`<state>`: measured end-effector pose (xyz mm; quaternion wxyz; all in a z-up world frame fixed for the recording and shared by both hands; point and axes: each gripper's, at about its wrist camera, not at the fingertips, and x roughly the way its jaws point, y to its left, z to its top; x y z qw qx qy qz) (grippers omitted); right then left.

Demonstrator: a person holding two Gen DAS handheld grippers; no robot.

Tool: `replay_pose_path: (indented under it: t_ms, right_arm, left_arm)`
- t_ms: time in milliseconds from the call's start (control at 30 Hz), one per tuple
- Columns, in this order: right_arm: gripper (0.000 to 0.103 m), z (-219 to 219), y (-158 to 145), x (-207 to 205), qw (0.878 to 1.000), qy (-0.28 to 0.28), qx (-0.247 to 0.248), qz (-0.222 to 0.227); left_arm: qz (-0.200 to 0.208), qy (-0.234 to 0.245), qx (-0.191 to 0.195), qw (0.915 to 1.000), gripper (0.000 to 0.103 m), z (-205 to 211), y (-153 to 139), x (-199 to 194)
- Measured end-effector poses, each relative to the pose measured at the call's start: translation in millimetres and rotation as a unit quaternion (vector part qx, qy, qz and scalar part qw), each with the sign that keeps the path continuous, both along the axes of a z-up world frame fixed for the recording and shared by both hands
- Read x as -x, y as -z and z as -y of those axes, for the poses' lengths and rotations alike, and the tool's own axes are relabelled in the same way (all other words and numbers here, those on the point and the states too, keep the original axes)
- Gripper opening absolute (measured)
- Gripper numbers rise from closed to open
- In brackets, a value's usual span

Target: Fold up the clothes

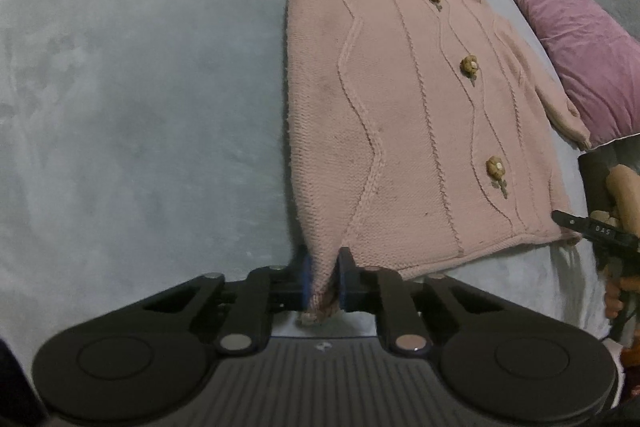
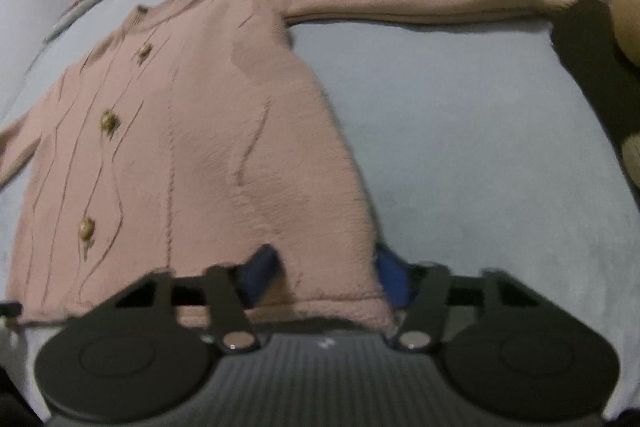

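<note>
A pink cardigan (image 1: 400,99) lies flat, buttons up, on a grey bed (image 1: 140,107), one sleeve stretched out to the side. The left gripper (image 1: 323,281) has its jaws pinching the hem's left corner, with cloth bunched between them. The right gripper (image 2: 326,281) straddles the hem's right corner, jaws spread wide around the cloth. Purple pillows (image 1: 588,59) sit beside the collar end.
</note>
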<state>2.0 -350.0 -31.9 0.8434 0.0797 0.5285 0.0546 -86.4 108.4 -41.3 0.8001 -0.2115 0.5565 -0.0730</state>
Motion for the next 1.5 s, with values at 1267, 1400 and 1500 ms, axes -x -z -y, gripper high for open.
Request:
replay_pose_path:
  t_ms: [1267, 1400, 1500]
  right_arm:
    - [0.074, -14.9, -40.3, -1.8, 0.997, -0.020, 0.067, 0.042]
    - [0.079, -33.1, -45.3, -16.1, 0.994, -0.030, 0.075, 0.067]
    - [0.083, -49.3, -46.3, -27.9, 0.992, -0.034, 0.080, 0.086]
  left_arm:
    - [0.094, 0.010, -0.103, 0.9902, 0.046, 17.0, -46.0, -13.2]
    - [0.118, 0.020, -0.099, 0.9879, 0.056, 32.9, -49.3, -36.6]
    - [0.137, 0.025, -0.099, 0.9852, 0.067, 46.4, -51.2, -55.7]
